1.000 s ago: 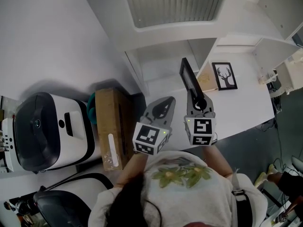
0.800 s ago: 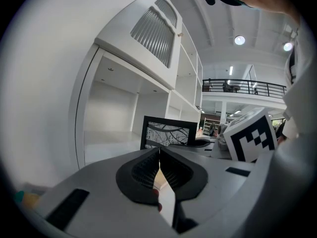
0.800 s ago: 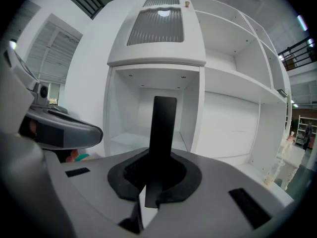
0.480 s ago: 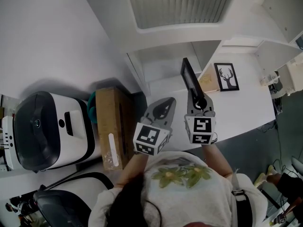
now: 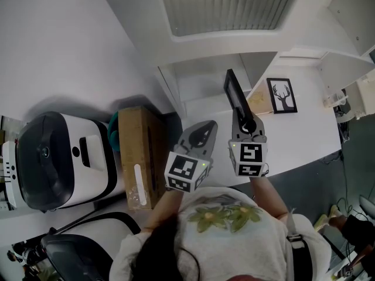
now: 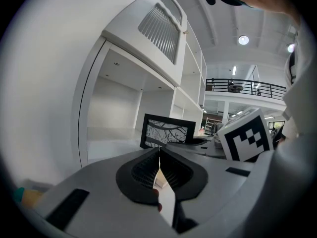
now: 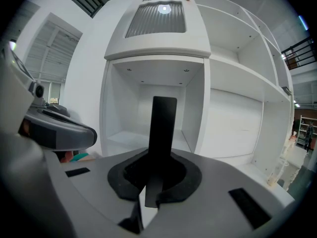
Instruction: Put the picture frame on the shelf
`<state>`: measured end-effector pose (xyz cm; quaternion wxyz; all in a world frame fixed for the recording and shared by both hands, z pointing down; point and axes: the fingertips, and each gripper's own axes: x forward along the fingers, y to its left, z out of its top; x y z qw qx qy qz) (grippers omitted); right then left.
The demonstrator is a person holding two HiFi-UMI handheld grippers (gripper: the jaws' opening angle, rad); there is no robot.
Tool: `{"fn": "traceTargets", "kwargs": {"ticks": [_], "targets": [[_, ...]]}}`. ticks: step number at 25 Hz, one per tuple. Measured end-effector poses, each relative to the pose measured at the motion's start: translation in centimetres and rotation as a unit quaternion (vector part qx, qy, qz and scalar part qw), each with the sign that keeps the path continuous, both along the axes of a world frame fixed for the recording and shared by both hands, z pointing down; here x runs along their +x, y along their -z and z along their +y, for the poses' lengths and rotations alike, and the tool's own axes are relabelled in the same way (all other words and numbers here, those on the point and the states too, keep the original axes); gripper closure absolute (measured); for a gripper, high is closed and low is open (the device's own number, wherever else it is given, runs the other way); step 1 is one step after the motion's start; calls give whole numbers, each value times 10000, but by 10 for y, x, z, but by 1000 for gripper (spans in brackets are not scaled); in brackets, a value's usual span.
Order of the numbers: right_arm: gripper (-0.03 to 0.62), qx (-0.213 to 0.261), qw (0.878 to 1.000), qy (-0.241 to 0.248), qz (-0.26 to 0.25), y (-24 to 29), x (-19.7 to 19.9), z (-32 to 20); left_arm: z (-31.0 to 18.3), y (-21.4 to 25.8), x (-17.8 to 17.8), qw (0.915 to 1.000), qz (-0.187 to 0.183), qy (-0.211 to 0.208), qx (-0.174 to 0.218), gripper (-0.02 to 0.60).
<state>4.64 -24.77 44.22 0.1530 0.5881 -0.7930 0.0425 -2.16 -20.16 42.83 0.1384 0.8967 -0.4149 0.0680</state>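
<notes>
My right gripper (image 5: 245, 123) is shut on a black picture frame (image 5: 234, 95), held upright and edge-on, pointing toward the white shelf unit (image 5: 205, 78). In the right gripper view the frame (image 7: 163, 125) rises from between the jaws (image 7: 157, 170), in front of an open shelf compartment (image 7: 148, 138). Just to its left, my left gripper (image 5: 205, 127) is shut with nothing in it. In the left gripper view its jaws (image 6: 159, 155) meet, and beyond them the frame (image 6: 167, 131) shows a branch print.
A second frame with a deer-antler print (image 5: 282, 95) stands on the white surface to the right. A cardboard box (image 5: 139, 157) and a black-and-white appliance (image 5: 58, 160) lie to the left. A louvred panel (image 5: 228, 4) tops the shelf unit.
</notes>
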Motion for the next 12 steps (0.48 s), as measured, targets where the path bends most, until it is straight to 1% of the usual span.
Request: {"fn": "traceTargets", "kwargs": {"ticks": [12], "targets": [[553,-16,10000,37,-9,-4,-2,-10,-4,-3,-2,10000,-13,21,-46,551]]}}
